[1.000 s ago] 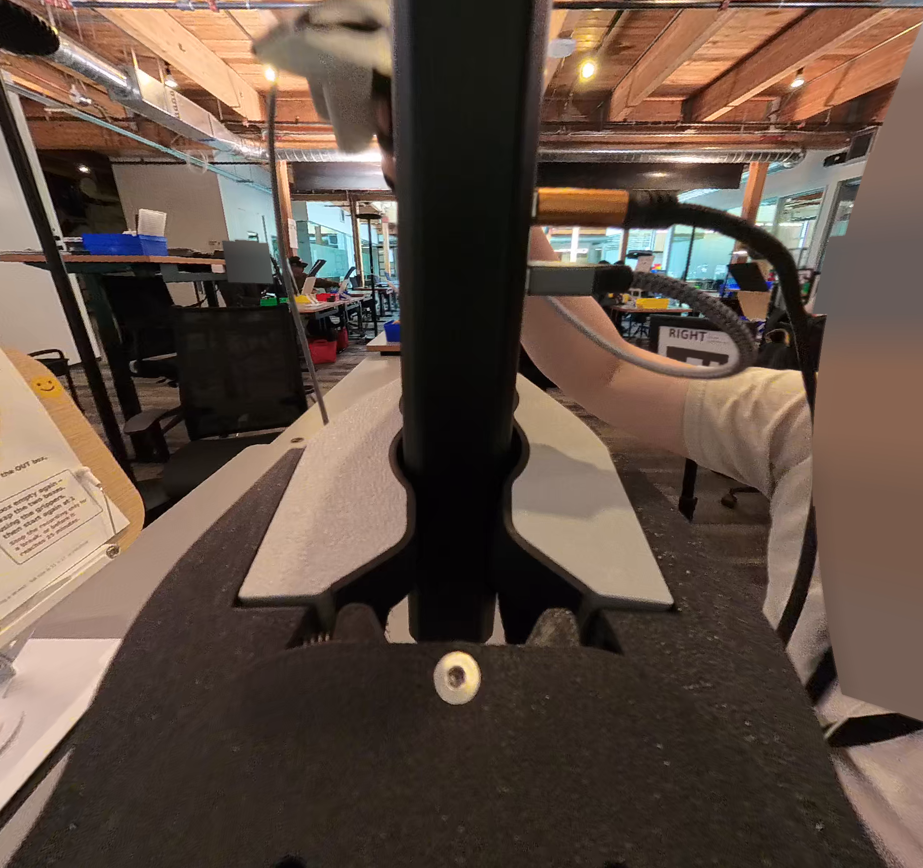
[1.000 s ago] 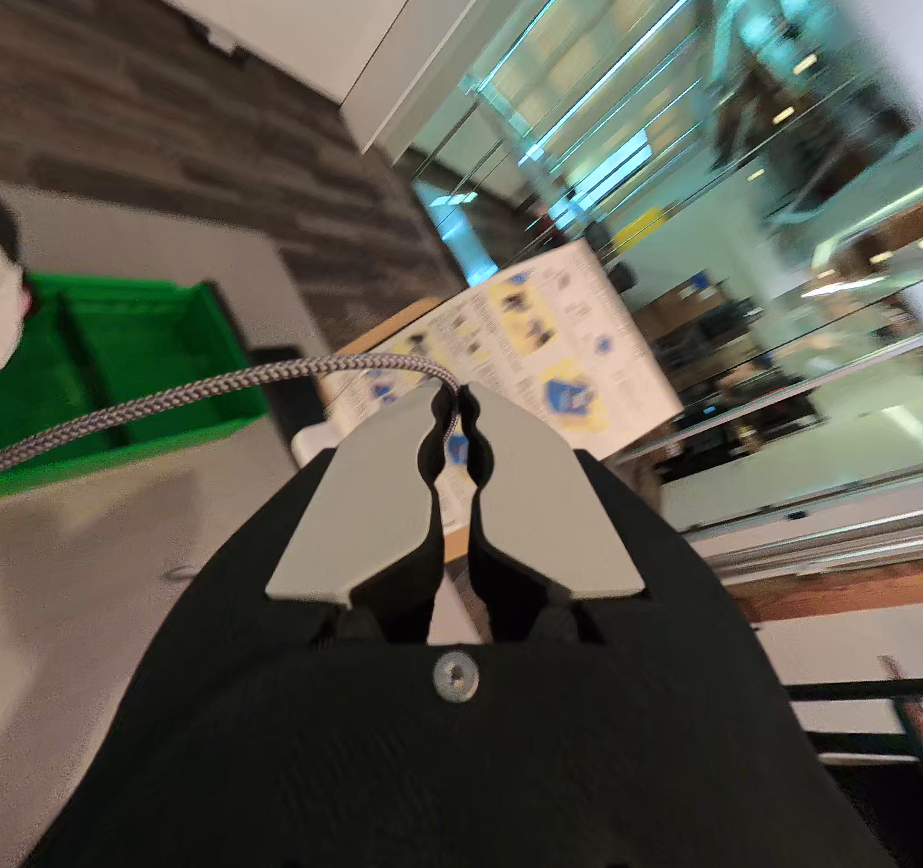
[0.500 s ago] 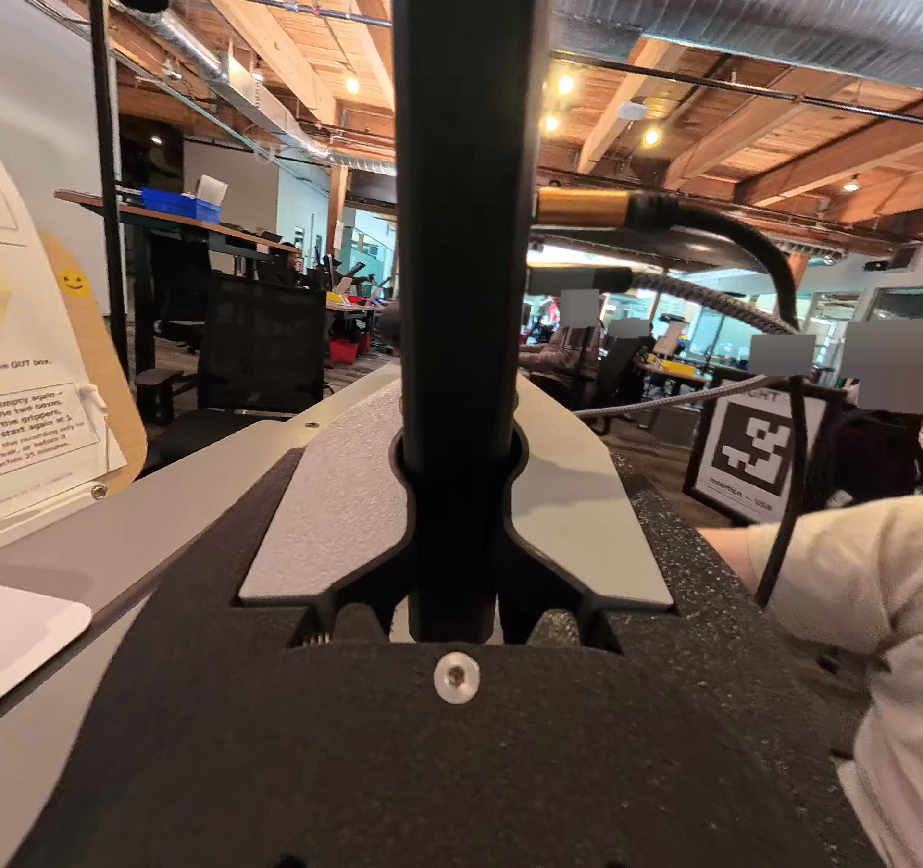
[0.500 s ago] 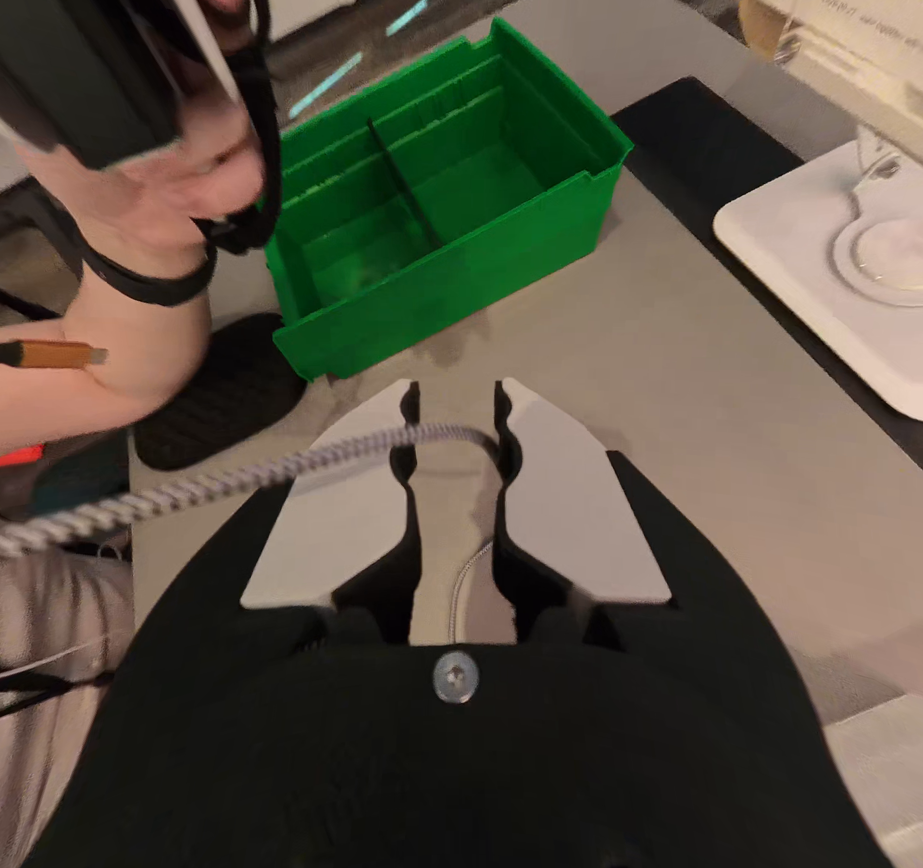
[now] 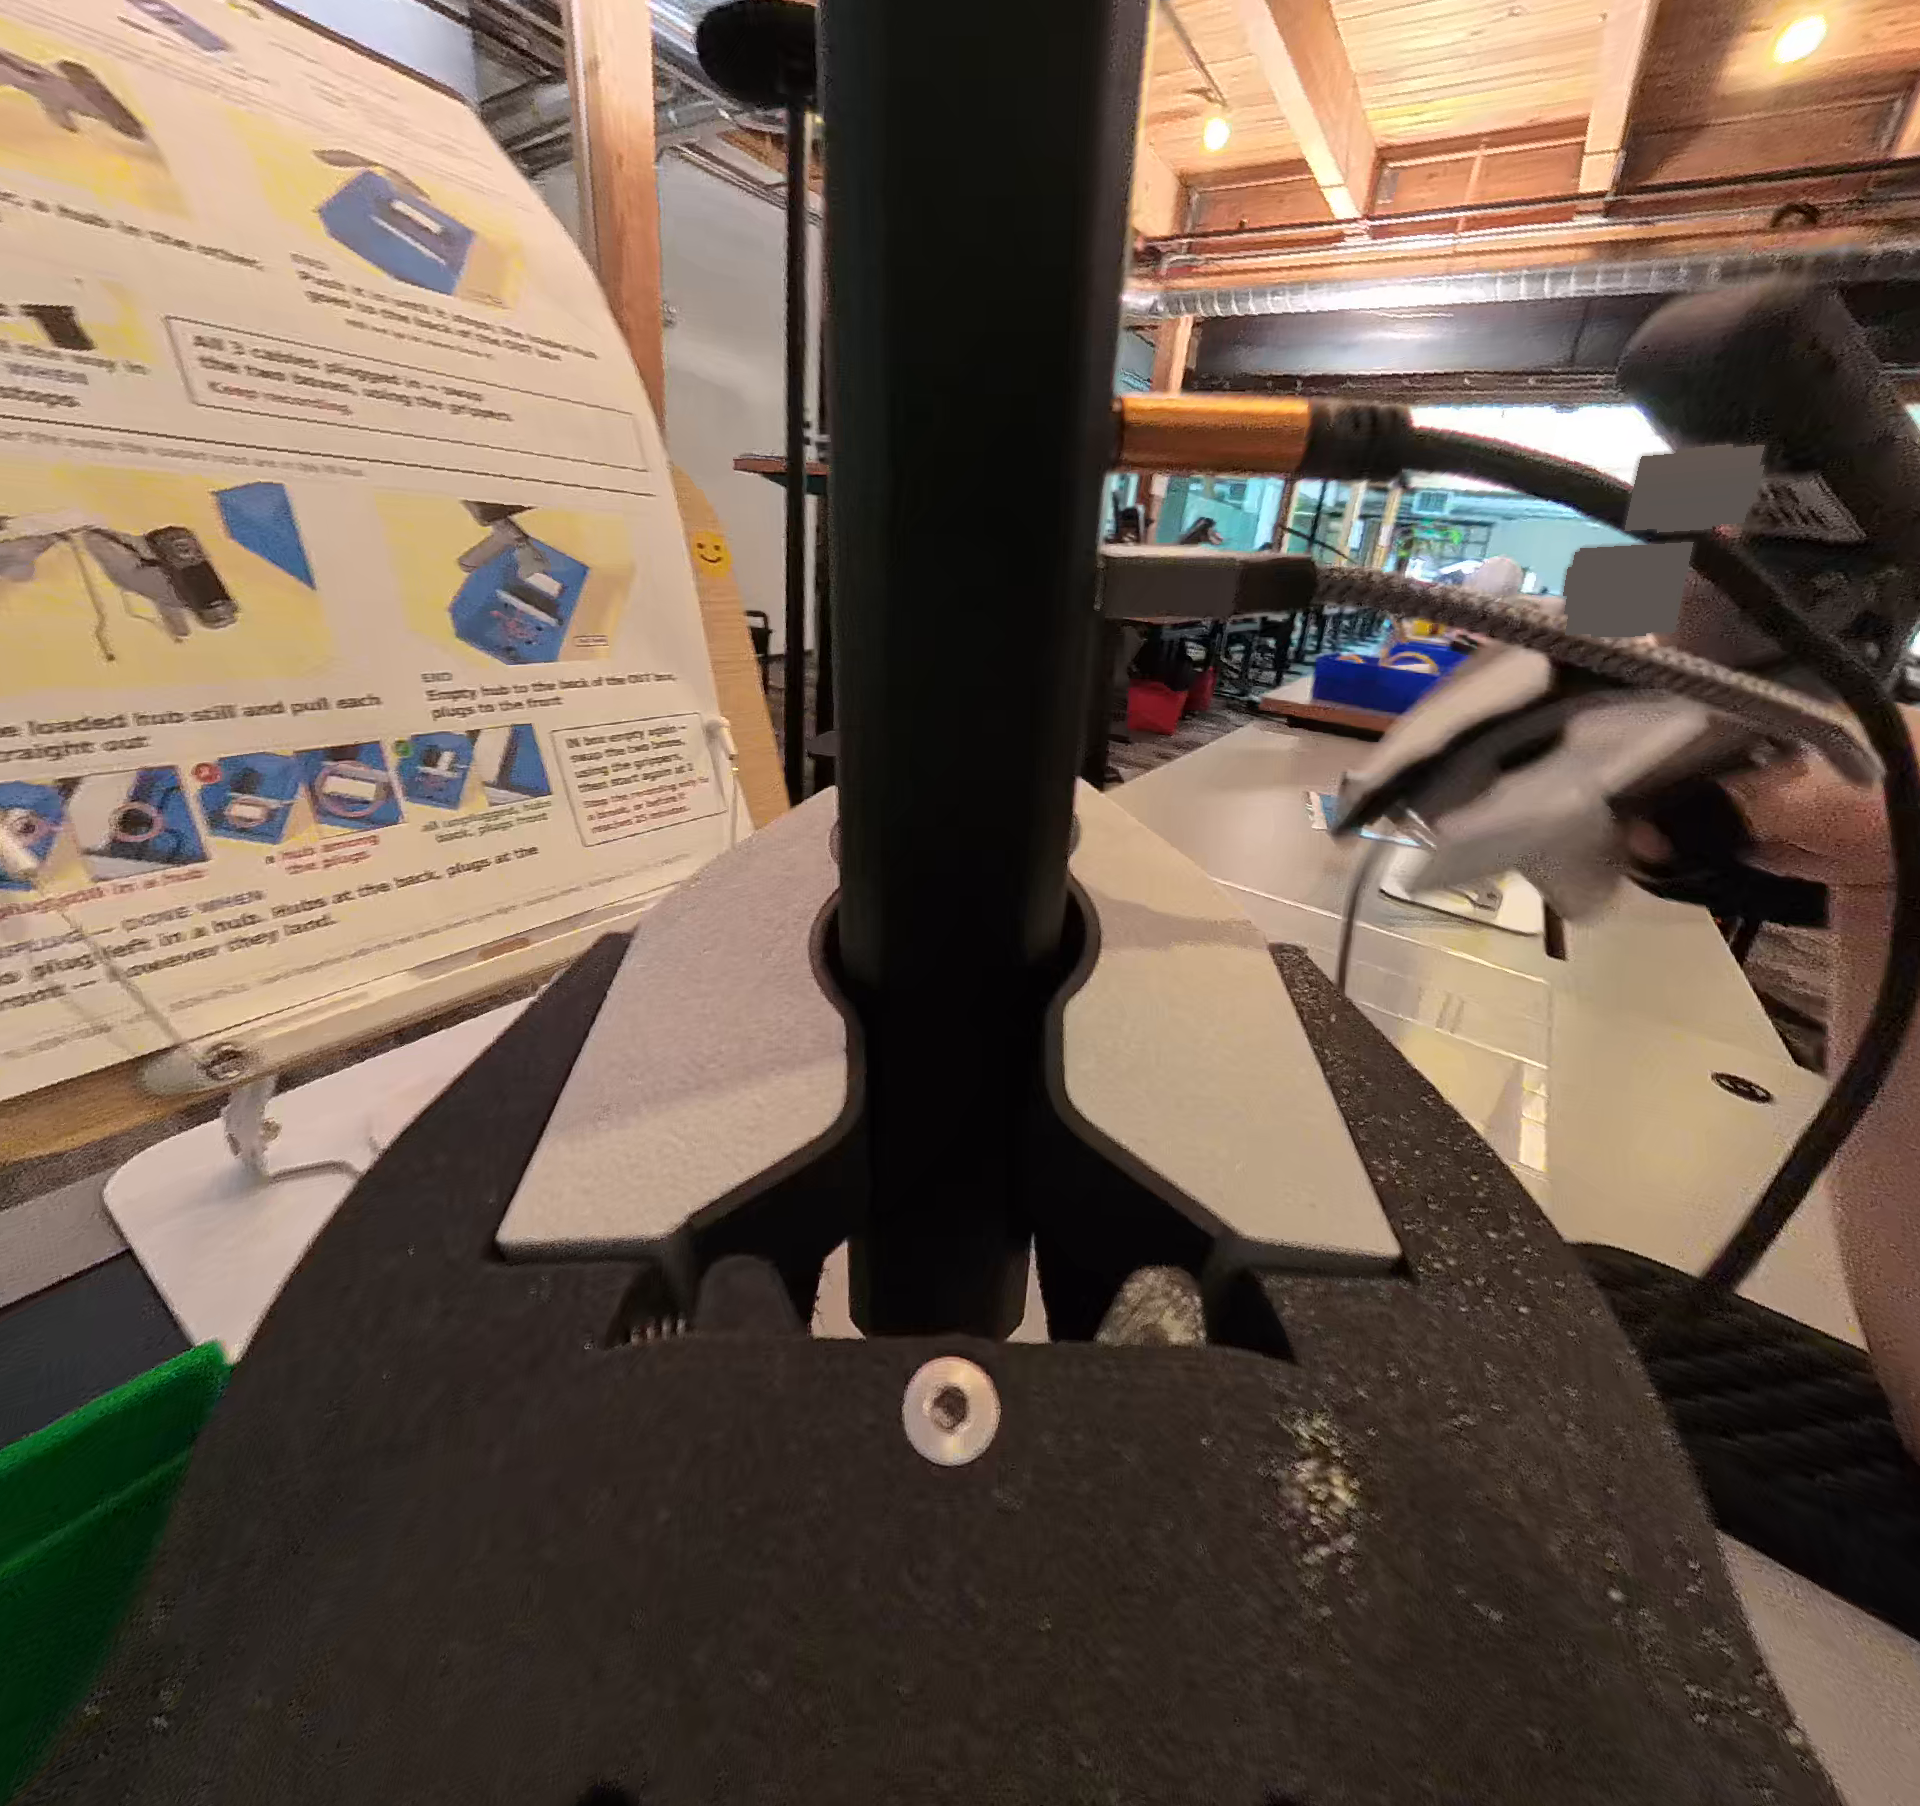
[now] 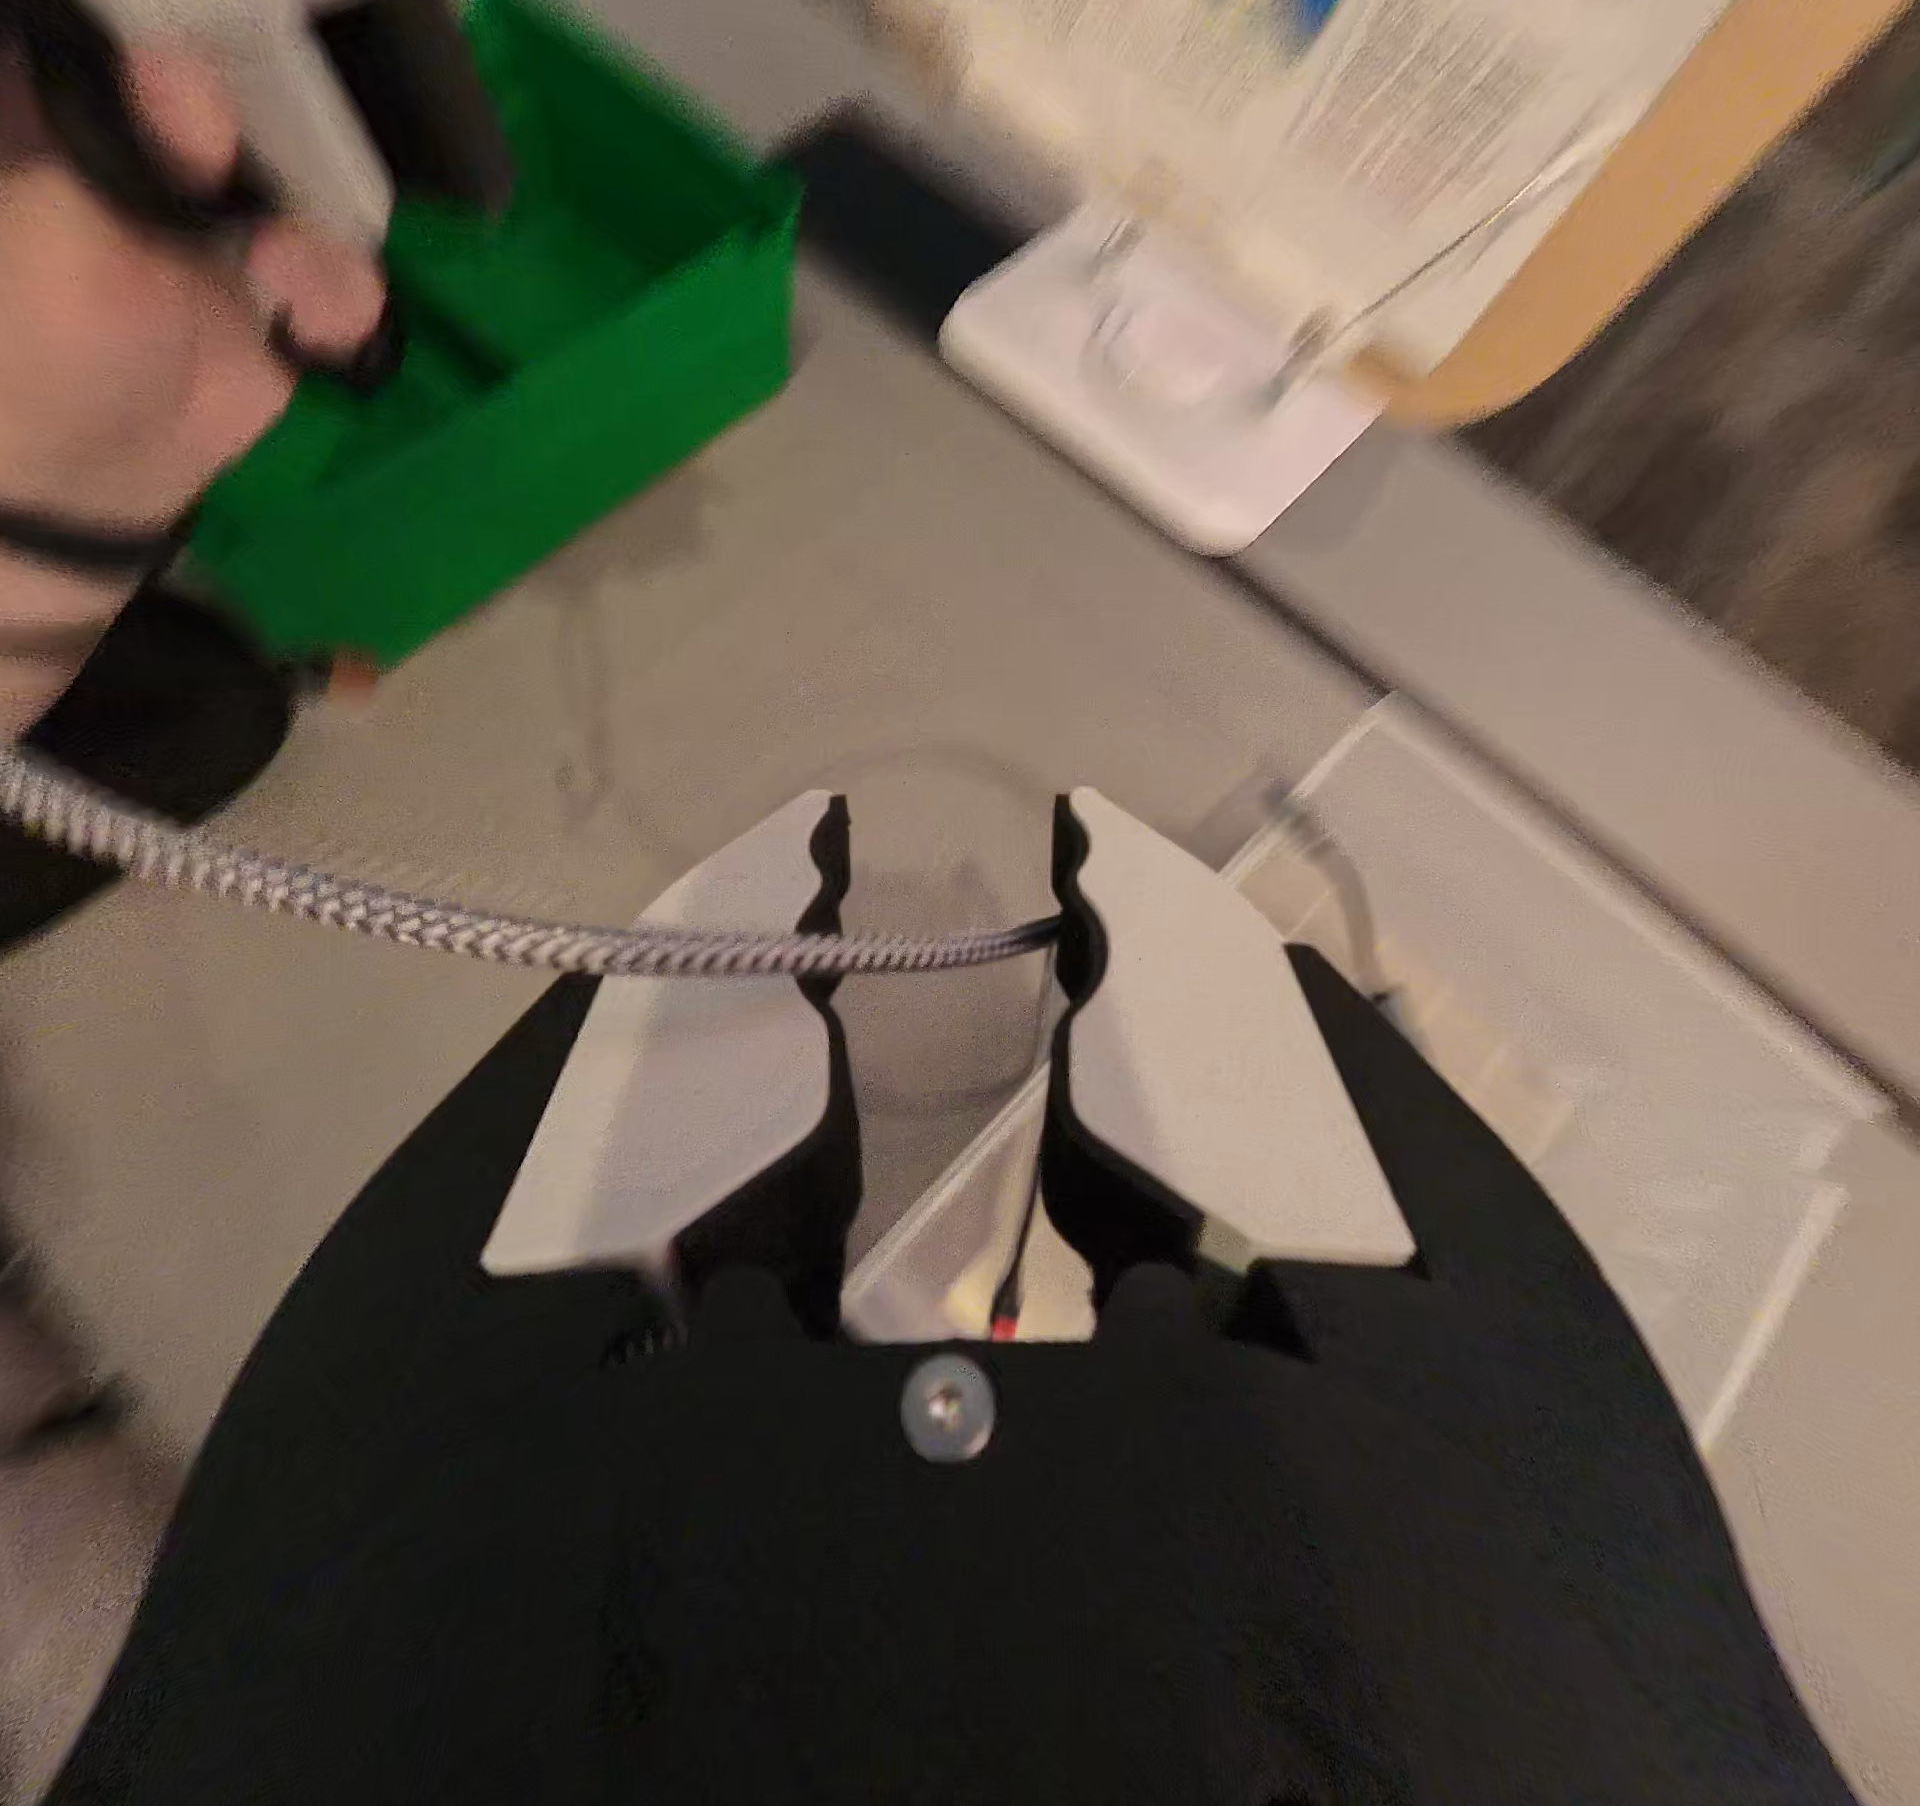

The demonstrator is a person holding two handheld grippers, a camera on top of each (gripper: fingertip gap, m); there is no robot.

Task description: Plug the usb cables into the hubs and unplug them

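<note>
My left gripper (image 5: pixel 956 821) is shut on a black hub (image 5: pixel 966 406) and holds it upright. Two cables are plugged into the hub's right side: a copper-coloured plug (image 5: pixel 1210 431) on a black cable, and below it a grey plug (image 5: pixel 1205 582) on a grey braided cable (image 5: pixel 1455 613). My right gripper (image 6: pixel 948 811) is open. The braided cable (image 6: pixel 416 909) lies loosely across its fingers and ends against the right finger. The right gripper also shows at the right of the left wrist view (image 5: pixel 1455 780).
A green divided bin (image 6: pixel 540 447) stands on the grey table (image 6: pixel 831 613) at the left, with a hand and the left gripper blurred above it. An instruction sheet (image 5: pixel 312 509) stands on a white base (image 6: pixel 1174 406). A clear acrylic piece (image 6: pixel 1455 1081) lies by my right gripper. About 20 cm separates my left fingertips from my right.
My right gripper has opened from shut on the braided cable and swung down over the table. My left gripper, still holding the hub, has turned left toward the instruction sheet.
</note>
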